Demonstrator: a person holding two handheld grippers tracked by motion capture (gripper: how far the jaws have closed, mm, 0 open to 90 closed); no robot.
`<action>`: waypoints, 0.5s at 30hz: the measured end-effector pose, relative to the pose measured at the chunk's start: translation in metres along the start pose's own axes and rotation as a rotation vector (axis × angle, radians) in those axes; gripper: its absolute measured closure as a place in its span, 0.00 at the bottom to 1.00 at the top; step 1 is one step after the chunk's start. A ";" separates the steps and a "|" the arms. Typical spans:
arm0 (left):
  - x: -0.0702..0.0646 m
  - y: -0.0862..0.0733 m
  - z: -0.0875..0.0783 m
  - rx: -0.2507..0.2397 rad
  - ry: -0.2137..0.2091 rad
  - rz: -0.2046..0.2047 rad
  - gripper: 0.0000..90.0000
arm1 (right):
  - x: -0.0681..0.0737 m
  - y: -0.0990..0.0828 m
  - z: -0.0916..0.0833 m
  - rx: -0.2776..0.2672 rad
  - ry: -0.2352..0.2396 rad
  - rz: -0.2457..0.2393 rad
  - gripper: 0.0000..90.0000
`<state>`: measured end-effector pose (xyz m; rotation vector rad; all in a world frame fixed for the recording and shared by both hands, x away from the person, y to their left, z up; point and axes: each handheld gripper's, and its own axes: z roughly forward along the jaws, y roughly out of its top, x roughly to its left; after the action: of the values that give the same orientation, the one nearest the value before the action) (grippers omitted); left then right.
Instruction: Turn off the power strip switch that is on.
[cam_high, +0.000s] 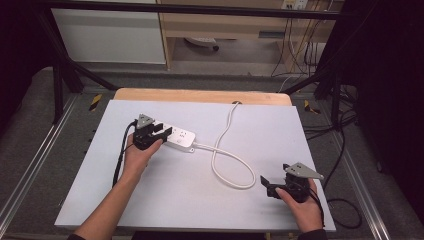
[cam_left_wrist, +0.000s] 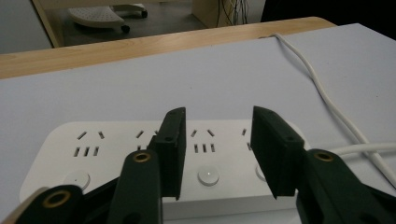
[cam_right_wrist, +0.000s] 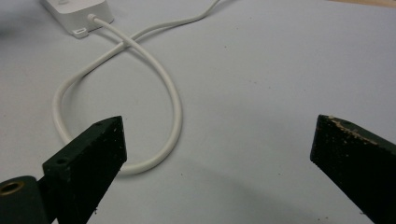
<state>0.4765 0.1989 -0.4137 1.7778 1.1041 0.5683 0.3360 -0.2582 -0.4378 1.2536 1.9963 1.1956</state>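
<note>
Over the power strip (cam_left_wrist: 140, 154), my left gripper (cam_left_wrist: 217, 149) holds half-open, empty jaws; I centre them on its button (cam_left_wrist: 208, 175) before pressing.

We see the high view evenly but softly lit: the pale counter (cam_high: 200, 190) is the brightest area, while the far left and right edges fall into near black. Shadows there are faint and short, lying close under the hands, so the light seems to come from overhead. We find no strong glare, only a mild sheen on the white power strip (cam_left_wrist: 112, 154) in the left gripper view. That view is sharp on the strip's sockets, while the near black jaws at the bottom look slightly soft. In the right gripper view a broad, diffuse shadow spreads low between the jaws, the white cable (cam_right_wrist: 173, 98) is crisp, and all frames carry fine grain.
</note>
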 end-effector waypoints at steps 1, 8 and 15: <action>0.000 0.000 0.000 0.004 0.001 0.007 0.67 | 0.000 0.000 0.000 0.000 0.000 0.002 0.05; 0.001 0.000 0.002 0.010 0.018 -0.002 0.76 | 0.000 0.001 -0.002 -0.016 -0.001 0.010 0.05; 0.001 -0.001 0.004 0.017 0.006 -0.027 0.88 | 0.002 0.001 -0.001 -0.025 0.009 0.012 0.04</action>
<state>0.4795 0.1984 -0.4169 1.7743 1.1381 0.5499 0.3350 -0.2569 -0.4363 1.2515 1.9772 1.2301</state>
